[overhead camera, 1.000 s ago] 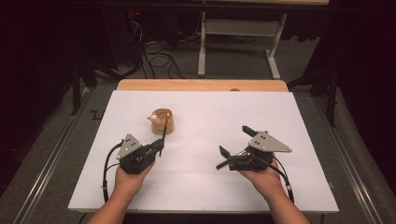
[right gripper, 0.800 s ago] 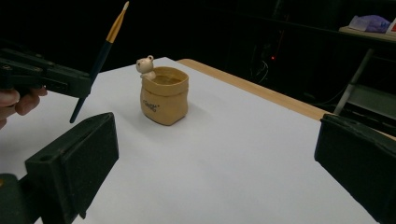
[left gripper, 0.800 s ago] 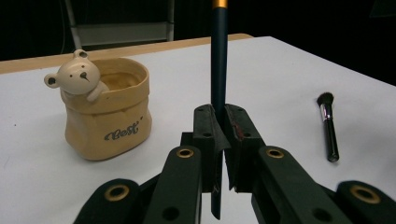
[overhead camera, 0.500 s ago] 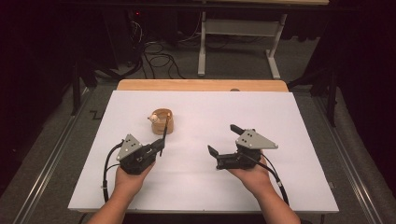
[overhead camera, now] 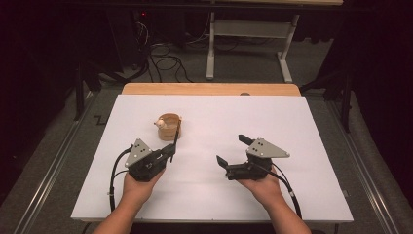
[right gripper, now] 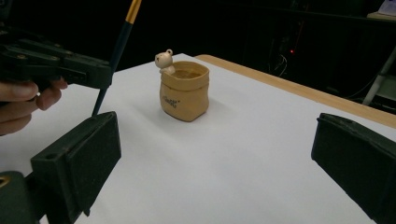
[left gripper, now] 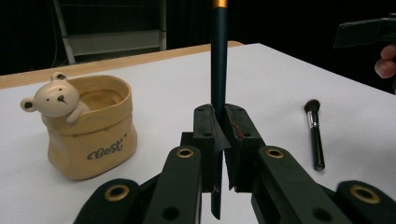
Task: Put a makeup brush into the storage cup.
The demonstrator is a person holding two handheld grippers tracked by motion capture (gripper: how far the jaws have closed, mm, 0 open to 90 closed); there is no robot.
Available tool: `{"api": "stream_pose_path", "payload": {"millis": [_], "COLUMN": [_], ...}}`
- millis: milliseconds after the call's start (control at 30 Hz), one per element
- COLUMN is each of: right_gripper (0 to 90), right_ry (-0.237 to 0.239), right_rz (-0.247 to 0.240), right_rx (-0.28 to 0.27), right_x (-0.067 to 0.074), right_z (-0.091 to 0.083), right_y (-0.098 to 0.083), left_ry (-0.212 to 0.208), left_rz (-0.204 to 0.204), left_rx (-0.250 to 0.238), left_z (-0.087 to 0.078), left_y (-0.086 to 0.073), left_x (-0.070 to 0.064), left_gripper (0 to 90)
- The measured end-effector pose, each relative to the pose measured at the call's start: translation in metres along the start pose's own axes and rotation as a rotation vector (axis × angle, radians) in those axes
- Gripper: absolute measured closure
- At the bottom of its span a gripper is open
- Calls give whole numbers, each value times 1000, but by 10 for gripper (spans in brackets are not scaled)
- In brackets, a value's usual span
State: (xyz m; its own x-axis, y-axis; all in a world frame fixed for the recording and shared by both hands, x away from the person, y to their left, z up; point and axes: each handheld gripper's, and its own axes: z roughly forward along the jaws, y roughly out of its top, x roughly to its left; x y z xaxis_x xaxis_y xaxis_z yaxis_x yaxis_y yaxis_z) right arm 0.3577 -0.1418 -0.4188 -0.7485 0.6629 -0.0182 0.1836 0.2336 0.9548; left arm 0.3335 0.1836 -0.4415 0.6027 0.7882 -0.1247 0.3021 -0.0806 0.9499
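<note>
My left gripper (overhead camera: pixel 170 150) (left gripper: pixel 219 119) is shut on the dark handle of a long brush (overhead camera: pixel 176 134) (left gripper: pixel 218 56), which stands nearly upright with a gold band near its top. Just beyond it on the white table (overhead camera: pixel 292 126) stands a tan pouch-shaped cup (overhead camera: pixel 169 126) (left gripper: pixel 88 133) (right gripper: pixel 183 91) with a little bear on its rim. My right gripper (overhead camera: pixel 233 150) (right gripper: pixel 217 149) hovers to the right, open, with nothing between its fingers and facing the cup. The right gripper view also shows the left gripper (right gripper: pixel 100 74) holding the brush (right gripper: pixel 120 44).
A short makeup brush (left gripper: pixel 314 133) with a dark handle lies flat on the table to the right of my left gripper. A wooden strip (overhead camera: pixel 209 88) borders the table's far edge. Beyond it, cables and a metal frame (overhead camera: pixel 243 29) stand on the dark floor.
The right gripper has shifted a little to the left and turned toward the cup. The left gripper and its brush have stayed where they were.
</note>
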Motion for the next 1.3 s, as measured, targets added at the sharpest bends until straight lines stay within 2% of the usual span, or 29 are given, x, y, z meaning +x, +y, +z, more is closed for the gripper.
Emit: {"api": "stream_pose_path", "payload": {"millis": [133, 433, 633, 733, 933, 1300], "right_gripper": [30, 30, 31, 33, 34, 47], "right_ry": [11, 22, 25, 26, 36, 42], "right_rz": [10, 15, 11, 25, 29, 42], "right_rx": [-15, -8, -18, -11, -16, -12], "right_x": [0, 2, 3, 4, 3, 4], "right_z": [-2, -4, -4, -4, -2, -2], "right_y": [-1, -5, -5, -5, -6, -7], "left_ry": [-9, -29, -52, -66, -85, -124], "left_rz": [4, 26, 57, 53, 48, 48], "left_rx": [-2, -3, -12, -15, -11, -15], "left_z": [3, 9, 20, 26, 36, 41], "left_y": [2, 11, 17, 19, 18, 8], "left_x": [-7, -18, -29, -34, -40, -50], "left_gripper": [837, 838, 838, 838, 838, 837]}}
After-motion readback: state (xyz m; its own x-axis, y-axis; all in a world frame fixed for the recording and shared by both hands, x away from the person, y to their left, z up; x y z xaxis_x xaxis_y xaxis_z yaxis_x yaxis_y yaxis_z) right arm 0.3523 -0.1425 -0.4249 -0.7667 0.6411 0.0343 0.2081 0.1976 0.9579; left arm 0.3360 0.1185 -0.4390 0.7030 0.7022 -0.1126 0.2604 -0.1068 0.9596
